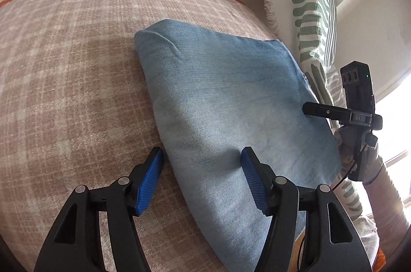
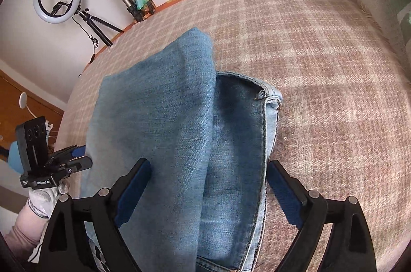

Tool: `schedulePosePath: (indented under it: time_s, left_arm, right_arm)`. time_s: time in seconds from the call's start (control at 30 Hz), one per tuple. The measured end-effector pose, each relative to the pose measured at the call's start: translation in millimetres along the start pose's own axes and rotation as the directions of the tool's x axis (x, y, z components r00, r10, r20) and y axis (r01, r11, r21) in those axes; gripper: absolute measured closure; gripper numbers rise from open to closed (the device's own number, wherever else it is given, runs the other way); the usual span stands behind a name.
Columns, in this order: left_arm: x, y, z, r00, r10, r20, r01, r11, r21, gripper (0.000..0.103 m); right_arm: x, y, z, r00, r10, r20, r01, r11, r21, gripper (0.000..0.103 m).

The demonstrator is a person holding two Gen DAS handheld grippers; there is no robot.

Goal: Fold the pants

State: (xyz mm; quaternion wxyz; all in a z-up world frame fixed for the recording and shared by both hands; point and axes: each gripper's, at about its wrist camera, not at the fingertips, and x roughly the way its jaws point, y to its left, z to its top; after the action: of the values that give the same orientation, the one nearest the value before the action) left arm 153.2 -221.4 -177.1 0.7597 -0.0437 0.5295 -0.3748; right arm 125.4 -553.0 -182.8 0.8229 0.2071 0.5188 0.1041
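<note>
Left gripper [image 1: 203, 156] jaws wide, straddling jeans [image 1: 226, 102] edge; right gripper [image 2: 209, 170] jaws wide over jeans, gripping nothing

Black left tool [image 1: 201, 156], right tool [image 2: 209, 169]: ribbed blue pads, silver pivot screws; white knit gloves.
</note>
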Motion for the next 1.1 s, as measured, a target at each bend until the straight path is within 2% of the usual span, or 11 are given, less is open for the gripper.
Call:
schedulePosePath:
  time_s: [0.07,0.2,0.27,0.3,0.37,0.43,0.53,0.63,0.83,0.97,1.1]
  left_arm:
    - [3.3,0.4,4.9,1.0,-0.012,0.0,0.012,1.0,-0.008,0.041]
    - [8.3,-3.9,7.4,1.0,-0.009,0.012,0.009,1.0,0.0,0.042]
    - [10.3,-6.3,8.1,1.0,-0.011,0.019,0.012,1.0,-0.004,0.043]
    - [11.8,-7.2,9.0,1.0,-0.018,0.021,0.018,1.0,-0.01,0.044]
    - [14.8,-8.0,11.1,0.999,-0.019,0.026,0.02,0.999,-0.026,0.051]
    - [17.3,-9.9,13.8,0.999,-0.018,0.033,0.019,0.999,-0.037,0.067]
    - [16.4,-15.5,15.3,0.999,0.006,0.05,-0.005,1.0,-0.012,0.08]
    - [14.3,-28.1,18.0,0.996,0.038,0.08,-0.042,0.998,0.049,0.086]
    - [7.7,-34.3,22.5,0.993,0.032,0.118,-0.041,0.996,0.077,0.088]
    - [8.2,-35.1,24.4,0.993,0.029,0.113,-0.04,0.995,0.095,0.088]
    - [12.7,-28.5,23.7,0.995,0.021,0.094,-0.029,0.996,0.083,0.088]
  right_arm:
    - [1.8,2.7,-1.7,1.0,0.008,0.012,-0.008,1.0,-0.019,0.001]
    - [5.6,10.5,-4.1,1.0,-0.019,0.021,0.02,0.997,-0.069,0.0]
    - [4.6,9.1,-3.8,0.999,-0.017,0.03,0.018,0.998,-0.057,0.006]
    - [3.9,8.8,-3.5,1.0,0.0,0.031,0.001,0.999,-0.054,0.019]
    - [3.3,8.0,-2.8,0.999,0.052,0.017,-0.051,0.998,-0.036,0.032]
    - [1.7,9.7,-2.7,0.998,0.052,0.03,-0.051,0.998,-0.031,0.048]
    - [-3.6,17.8,-3.4,0.998,0.024,0.059,-0.021,0.999,-0.05,0.069]
    - [-10.7,26.7,-4.3,0.997,-0.028,0.074,0.033,0.998,-0.058,0.08]
    - [-17.4,46.2,-5.8,0.986,-0.133,0.097,0.145,0.981,-0.126,0.086]
    - [-24.1,47.9,-5.2,0.987,-0.124,0.105,0.137,0.983,-0.125,0.087]
    - [-16.8,36.3,-4.7,0.992,-0.101,0.072,0.107,0.99,-0.094,0.084]
